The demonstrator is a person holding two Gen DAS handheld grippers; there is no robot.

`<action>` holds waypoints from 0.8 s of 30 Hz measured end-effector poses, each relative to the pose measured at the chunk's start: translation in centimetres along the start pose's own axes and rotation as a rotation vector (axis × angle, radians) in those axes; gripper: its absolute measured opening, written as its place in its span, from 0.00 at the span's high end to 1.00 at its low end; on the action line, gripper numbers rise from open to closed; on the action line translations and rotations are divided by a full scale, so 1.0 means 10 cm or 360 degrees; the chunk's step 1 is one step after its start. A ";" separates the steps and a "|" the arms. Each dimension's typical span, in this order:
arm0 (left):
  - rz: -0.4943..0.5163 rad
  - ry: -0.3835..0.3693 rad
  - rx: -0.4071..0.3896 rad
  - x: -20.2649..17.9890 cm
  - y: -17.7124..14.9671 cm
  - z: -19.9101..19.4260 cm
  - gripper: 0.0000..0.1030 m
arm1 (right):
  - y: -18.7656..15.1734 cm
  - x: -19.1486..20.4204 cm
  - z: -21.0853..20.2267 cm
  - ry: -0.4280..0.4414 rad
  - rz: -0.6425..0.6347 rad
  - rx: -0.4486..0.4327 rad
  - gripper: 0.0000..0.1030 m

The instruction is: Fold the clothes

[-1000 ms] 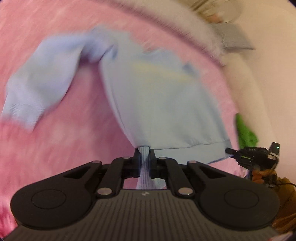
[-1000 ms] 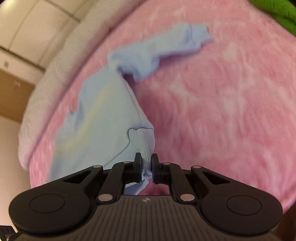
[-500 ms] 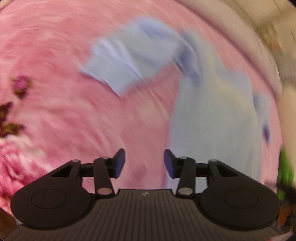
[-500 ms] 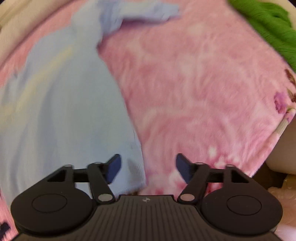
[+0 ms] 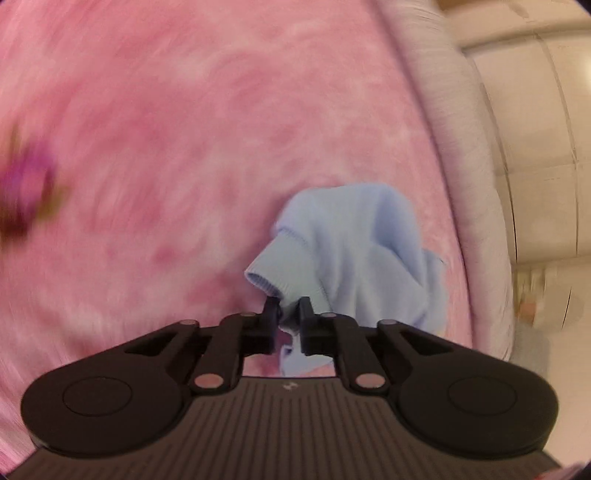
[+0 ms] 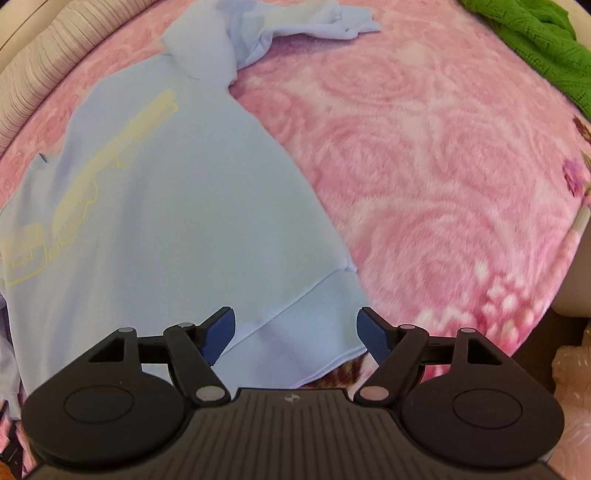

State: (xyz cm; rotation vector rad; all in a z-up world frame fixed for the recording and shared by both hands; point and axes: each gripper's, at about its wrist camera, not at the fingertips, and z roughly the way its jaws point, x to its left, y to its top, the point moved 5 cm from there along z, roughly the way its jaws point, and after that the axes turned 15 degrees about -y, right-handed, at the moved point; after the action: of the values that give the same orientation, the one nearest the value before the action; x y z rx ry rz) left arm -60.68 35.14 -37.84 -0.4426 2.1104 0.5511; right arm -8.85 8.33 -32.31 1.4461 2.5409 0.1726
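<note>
So your left gripper (image 5: 289,309) has its jaws pinched nearly all the way together on the ribbed cuff (image 5: 275,271) of the light blue sweatshirt (image 6: 177,206), and the sleeve bunches up just past the fingertips over the pink blanket (image 5: 184,129). That view is smeared, so the dark purple blob at the left edge is anyone's guess. Your right gripper (image 6: 295,332) is the opposite story: its jaws stand wide apart and grip nothing, having just swung open. They hover right over the sweatshirt's hem band (image 6: 295,332), with the bottom corner of the hem lying between the blue pads (image 6: 221,328) but not pressed by them. The sweatshirt itself lies spread mostly flat on the blanket, front side up with a pale yellow print (image 6: 92,177) across the chest, body running away from your right gripper toward the far edge. The far sleeve (image 6: 295,18) is twisted and crumpled up near the top of the right wrist view. A green knit garment (image 6: 535,44) sits well apart at the top right corner, and a grey ribbed edge (image 5: 461,129) runs along the far side of the blanket.
</note>
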 end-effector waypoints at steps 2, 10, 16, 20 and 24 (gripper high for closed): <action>0.0380 0.0019 -0.0007 -0.31 0.21 -0.21 0.96 | -0.03 0.04 -0.04 -0.0002 0.0014 -0.0001 0.26; 0.1205 0.0705 0.0149 0.01 0.81 -0.67 0.97 | -0.17 0.22 -0.08 0.0016 0.0043 0.0021 0.26; 0.1106 0.1088 0.0112 0.47 0.80 -0.54 0.91 | -0.28 0.30 -0.08 0.0005 -0.0055 0.0051 0.25; 0.0786 0.0691 0.0068 0.16 0.42 -0.92 0.88 | -0.23 0.07 -0.12 -0.0046 -0.0046 0.0030 0.22; 0.0349 0.0081 0.0446 -0.09 -0.52 -0.79 0.73 | -0.12 -0.22 -0.07 -0.0043 0.0015 0.0038 0.22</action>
State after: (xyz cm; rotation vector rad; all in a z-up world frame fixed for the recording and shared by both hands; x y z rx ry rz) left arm -62.88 26.70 -34.20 -0.0673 2.2576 0.3610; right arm -8.97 5.84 -31.58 1.4589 2.5234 0.1240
